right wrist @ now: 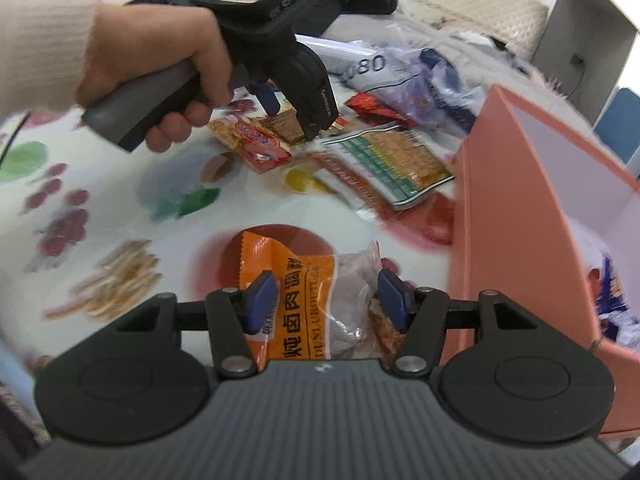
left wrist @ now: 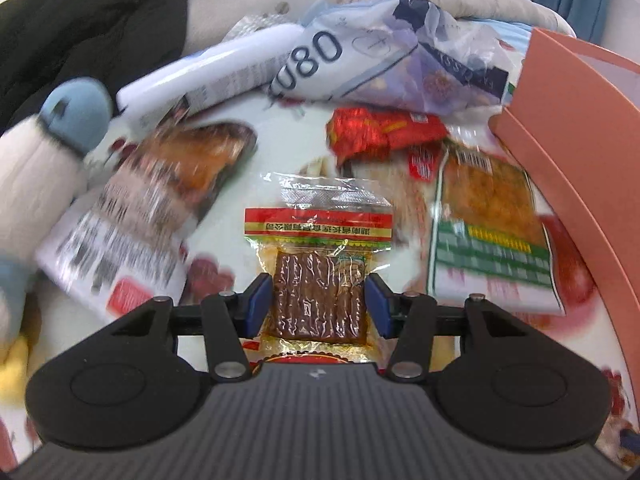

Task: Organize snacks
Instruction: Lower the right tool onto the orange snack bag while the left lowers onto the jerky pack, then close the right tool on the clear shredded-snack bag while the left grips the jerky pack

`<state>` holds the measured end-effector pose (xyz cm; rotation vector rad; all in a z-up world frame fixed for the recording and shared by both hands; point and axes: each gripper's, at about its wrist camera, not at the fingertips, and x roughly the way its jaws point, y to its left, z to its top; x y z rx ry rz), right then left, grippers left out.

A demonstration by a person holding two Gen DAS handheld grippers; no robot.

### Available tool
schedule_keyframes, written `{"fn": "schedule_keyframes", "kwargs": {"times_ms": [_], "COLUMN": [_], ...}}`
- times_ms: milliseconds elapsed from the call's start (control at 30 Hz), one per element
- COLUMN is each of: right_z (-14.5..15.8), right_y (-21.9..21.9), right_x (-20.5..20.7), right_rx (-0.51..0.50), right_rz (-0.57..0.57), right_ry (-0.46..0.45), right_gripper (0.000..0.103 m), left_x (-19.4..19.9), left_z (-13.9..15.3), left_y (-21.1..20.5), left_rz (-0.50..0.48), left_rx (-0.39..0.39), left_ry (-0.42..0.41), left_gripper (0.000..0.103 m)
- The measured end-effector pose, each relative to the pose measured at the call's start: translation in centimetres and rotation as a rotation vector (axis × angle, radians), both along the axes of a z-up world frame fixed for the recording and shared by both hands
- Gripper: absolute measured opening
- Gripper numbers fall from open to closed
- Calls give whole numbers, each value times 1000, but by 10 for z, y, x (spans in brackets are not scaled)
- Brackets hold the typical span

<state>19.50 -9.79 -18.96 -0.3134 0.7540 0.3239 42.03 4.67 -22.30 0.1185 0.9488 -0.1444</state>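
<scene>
My left gripper (left wrist: 319, 304) is shut on a clear packet of brown dried tofu strips with a red and yellow header (left wrist: 318, 264); its pads touch both sides and the packet is off the cloth. It shows in the right wrist view too (right wrist: 286, 126), held by the left gripper (right wrist: 290, 118). My right gripper (right wrist: 327, 300) is shut on an orange and clear meat snack packet (right wrist: 308, 288), beside the salmon-pink box (right wrist: 516, 216). A green-labelled tofu packet (left wrist: 490, 236) and a red wrapper (left wrist: 380, 130) lie on the cloth.
The pink box (left wrist: 576, 128) stands at the right, with wrappers inside it (right wrist: 612, 304). A white and blue bag marked 080 (left wrist: 360, 64), a white tube (left wrist: 212, 68), a dark food pouch (left wrist: 160, 200), a plush toy (left wrist: 48, 148) and black clothing (left wrist: 80, 16) lie on the fruit-printed cloth (right wrist: 120, 208).
</scene>
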Motion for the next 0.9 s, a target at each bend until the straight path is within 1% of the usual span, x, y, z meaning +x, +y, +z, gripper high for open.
{"fn": "schedule_keyframes", "kwargs": {"times_ms": [133, 233, 300, 400, 500, 533, 667, 767, 800, 833, 900], "right_z": [2, 3, 5, 4, 6, 7, 11, 15, 15, 16, 16], "right_y": [2, 3, 2, 3, 1, 0, -11, -21, -23, -27, -33], "right_x": [-7, -14, -19, -28, -35, -39, -48, -55, -56, -58, -59], "right_rx": [34, 64, 93, 107, 126, 134, 200, 245, 255, 263, 275], "right_rz": [22, 50, 66, 77, 84, 80, 55, 44, 41, 35, 17], "right_ry": [17, 35, 46, 43, 41, 36, 25, 4, -2, -7, -15], "right_gripper": [60, 60, 60, 60, 60, 58, 58, 59, 64, 73, 84], "left_x": [-46, -80, -104, -134, -164, -173, -208, -227, -233, -238, -245], "left_z": [4, 5, 7, 8, 11, 12, 15, 19, 20, 21, 24], "left_y": [6, 11, 16, 21, 31, 34, 46, 55, 57, 59, 58], "left_rz": [45, 70, 96, 131, 181, 198, 261, 307, 321, 331, 340], "left_rx": [-24, -15, -24, -25, -49, -53, -99, -166, -188, -202, -213], "left_ry": [17, 15, 14, 3, -1, -3, -11, -15, -15, -18, -35], "left_gripper": [57, 57, 57, 57, 56, 56, 56, 56, 56, 56, 57]}}
